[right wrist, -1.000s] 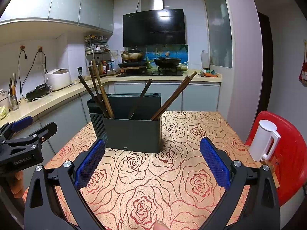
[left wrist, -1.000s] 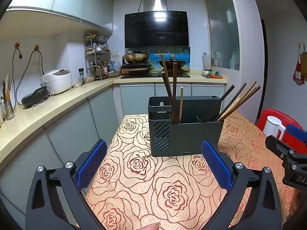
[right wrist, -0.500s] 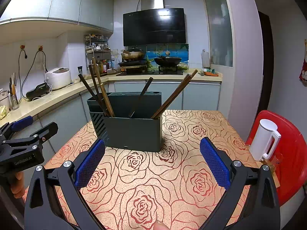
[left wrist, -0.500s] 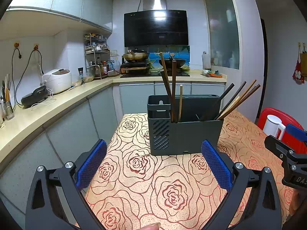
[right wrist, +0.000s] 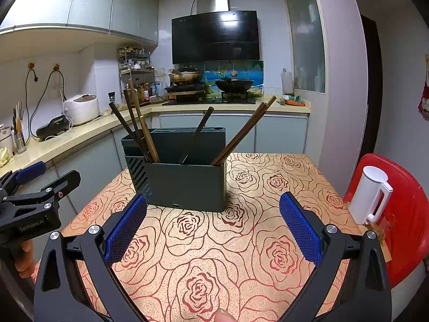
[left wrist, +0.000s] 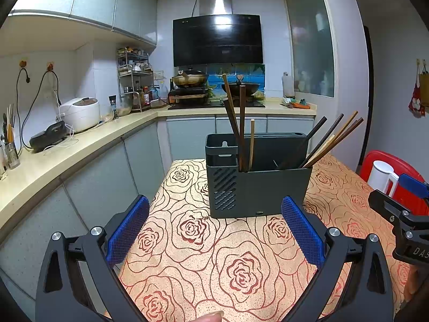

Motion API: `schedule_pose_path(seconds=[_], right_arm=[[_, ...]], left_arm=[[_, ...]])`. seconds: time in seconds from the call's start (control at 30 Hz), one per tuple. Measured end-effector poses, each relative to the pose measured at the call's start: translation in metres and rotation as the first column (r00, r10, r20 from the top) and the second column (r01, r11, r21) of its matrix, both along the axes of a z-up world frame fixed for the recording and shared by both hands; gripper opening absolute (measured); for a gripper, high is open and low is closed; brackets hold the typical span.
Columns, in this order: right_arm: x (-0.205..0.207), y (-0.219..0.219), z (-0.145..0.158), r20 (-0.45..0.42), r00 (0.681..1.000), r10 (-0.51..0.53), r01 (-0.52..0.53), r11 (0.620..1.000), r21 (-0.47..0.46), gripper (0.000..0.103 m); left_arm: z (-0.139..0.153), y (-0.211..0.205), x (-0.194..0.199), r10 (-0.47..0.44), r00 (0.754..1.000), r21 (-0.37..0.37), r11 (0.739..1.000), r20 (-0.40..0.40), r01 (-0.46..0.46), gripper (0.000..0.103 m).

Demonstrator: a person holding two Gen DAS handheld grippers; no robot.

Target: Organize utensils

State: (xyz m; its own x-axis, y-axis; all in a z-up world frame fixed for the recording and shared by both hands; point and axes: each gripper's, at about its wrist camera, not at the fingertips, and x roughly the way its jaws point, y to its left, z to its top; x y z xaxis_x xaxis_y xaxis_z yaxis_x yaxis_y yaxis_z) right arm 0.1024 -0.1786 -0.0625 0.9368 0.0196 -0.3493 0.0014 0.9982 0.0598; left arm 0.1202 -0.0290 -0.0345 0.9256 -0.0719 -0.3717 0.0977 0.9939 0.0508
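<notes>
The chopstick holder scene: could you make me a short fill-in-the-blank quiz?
1. The dark utensil holder stands on a tablecloth printed with ____.
2. Both the left gripper and the right gripper have their jaws ____.
3. The white kettle sits on a ____ stool.

Missing words: roses; open; red

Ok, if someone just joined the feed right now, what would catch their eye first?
Probably the dark utensil holder standing mid-table on the rose-patterned tablecloth, with chopsticks fanning out of its compartments at different angles. Next, the two open blue-padded tools, left tool and right tool, both empty and short of the holder. Off to the right, a white kettle sits on a red chair.
</notes>
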Motion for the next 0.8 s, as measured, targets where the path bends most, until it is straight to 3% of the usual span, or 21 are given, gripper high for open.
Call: schedule_pose_path(seconds=[0.8], right_arm=[[0.0012, 0.0036, -0.008, -0.014, 1.0, 0.01, -0.01, 1.0, -0.006, 0.096]], left_arm=[[-0.0039, 0.0051, 0.0024, -0.026, 1.0, -0.048, 0.998, -0.008, 0.026, 0.096]])
